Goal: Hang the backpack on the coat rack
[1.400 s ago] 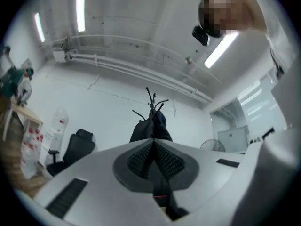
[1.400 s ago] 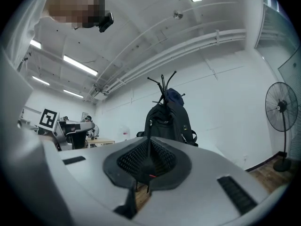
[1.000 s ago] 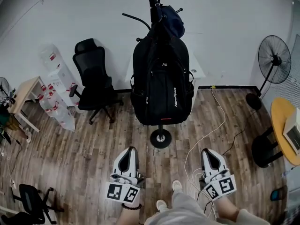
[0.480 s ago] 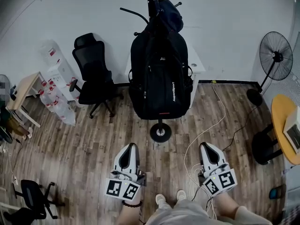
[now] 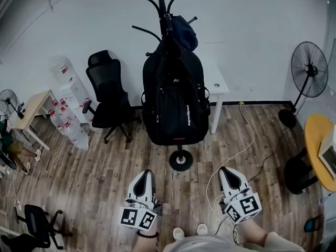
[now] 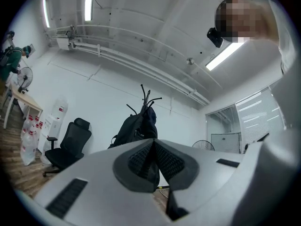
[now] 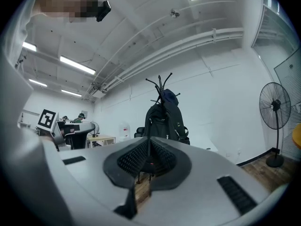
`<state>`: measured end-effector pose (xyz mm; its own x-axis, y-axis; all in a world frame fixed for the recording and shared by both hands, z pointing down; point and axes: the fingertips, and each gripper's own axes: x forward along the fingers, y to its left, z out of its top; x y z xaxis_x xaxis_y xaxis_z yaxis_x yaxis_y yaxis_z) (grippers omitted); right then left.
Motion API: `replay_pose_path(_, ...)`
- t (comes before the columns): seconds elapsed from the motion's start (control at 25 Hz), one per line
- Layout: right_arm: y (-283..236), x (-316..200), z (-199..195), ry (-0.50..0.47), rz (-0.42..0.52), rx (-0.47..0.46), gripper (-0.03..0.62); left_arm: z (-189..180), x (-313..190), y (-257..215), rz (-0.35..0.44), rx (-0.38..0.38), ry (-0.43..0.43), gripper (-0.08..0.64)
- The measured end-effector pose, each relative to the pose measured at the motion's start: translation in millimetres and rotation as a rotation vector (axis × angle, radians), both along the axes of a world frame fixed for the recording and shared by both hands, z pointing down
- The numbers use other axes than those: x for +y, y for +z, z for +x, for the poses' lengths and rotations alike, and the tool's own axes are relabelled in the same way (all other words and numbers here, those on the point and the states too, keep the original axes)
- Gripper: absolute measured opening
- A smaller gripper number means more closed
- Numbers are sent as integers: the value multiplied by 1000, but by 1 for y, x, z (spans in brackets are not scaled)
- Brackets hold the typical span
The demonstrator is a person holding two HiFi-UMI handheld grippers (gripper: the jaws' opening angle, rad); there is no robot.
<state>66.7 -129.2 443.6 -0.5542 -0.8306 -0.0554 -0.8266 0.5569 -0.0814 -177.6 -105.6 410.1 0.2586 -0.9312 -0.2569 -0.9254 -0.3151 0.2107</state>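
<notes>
My left gripper (image 5: 143, 174) and right gripper (image 5: 227, 171) sit low in the head view. Only the gripper views show my jaws: both pairs pressed together, nothing held. Ahead, the backpack (image 5: 175, 106) hangs on the coat rack (image 5: 160, 4), and its round base (image 5: 180, 160) shows only from the head.

The backpack (image 5: 175, 101) hangs on the rack (image 5: 164, 14) straight ahead of you, by the wall. Left of it stands a chair (image 5: 109, 96), then bottles (image 5: 68, 114), then a desk (image 5: 31, 106) at the far left. A table (image 5: 218, 83) sits behind the backpack to its right. The fan (image 5: 308, 77) stands far right, with a round table (image 5: 319, 151) nearer you. A cable (image 5: 247, 146) runs over the floor toward your right gripper (image 5: 227, 171). Your left gripper (image 5: 144, 174) is beside it, the rack's foot ahead between them.
</notes>
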Motion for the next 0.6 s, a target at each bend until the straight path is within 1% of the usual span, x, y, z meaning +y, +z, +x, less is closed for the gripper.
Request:
replay_pose_path(0.28,9,8,-5,-39,-44,16,25,9,10,-1,-6,2,-2,8)
replay_pose_path(0.6,11,13,-13,-57,-45,32,15,18,14,1,-9,-33,1,8)
